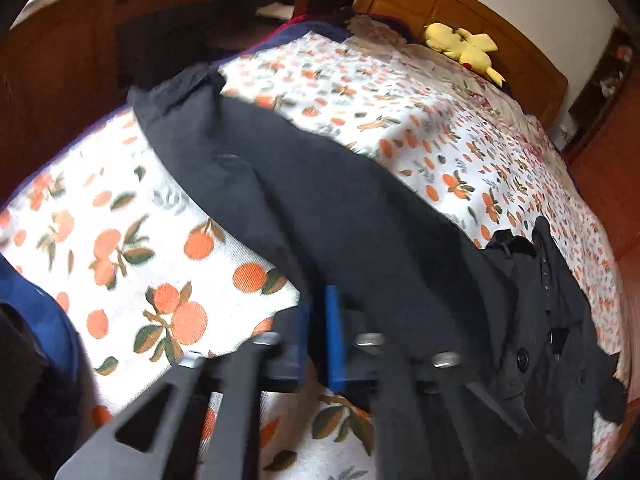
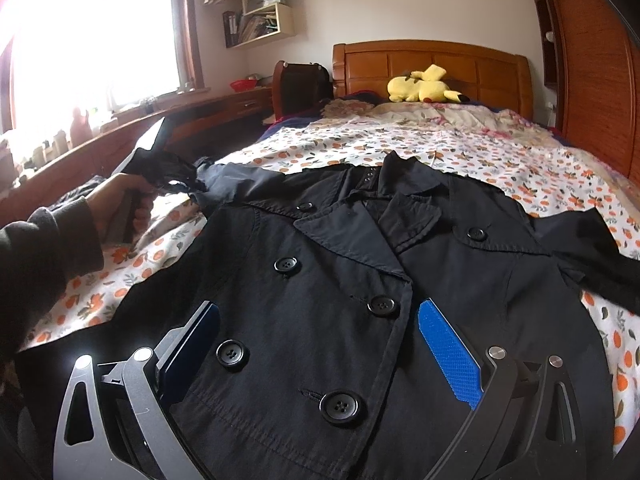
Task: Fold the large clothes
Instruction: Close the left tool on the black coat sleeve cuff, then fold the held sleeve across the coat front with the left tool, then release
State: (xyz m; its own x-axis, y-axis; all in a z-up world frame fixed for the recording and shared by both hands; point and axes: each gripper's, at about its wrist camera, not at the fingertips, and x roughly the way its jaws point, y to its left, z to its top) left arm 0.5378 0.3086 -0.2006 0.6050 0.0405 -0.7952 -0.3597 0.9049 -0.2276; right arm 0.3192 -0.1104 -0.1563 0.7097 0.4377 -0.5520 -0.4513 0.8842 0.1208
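A black double-breasted coat (image 2: 340, 280) lies front up on the orange-print bedsheet (image 2: 500, 160), collar toward the headboard. One sleeve (image 1: 248, 168) stretches out sideways across the sheet. My left gripper (image 1: 320, 296) is shut, its blue pads nipping the sleeve's near edge. The right wrist view shows that same left gripper (image 2: 176, 172) in a person's hand (image 2: 116, 200) at the sleeve's outer end. My right gripper (image 2: 318, 304) stands wide open over the buttoned front of the coat, with nothing pinched between its pads (image 2: 448, 352).
A yellow plush toy (image 2: 424, 88) lies by the wooden headboard (image 2: 432, 60). A wooden desk (image 2: 200, 112) and a dark chair (image 2: 300, 88) stand left of the bed under the window. Blue cloth (image 1: 40, 312) sits at the left wrist view's left edge.
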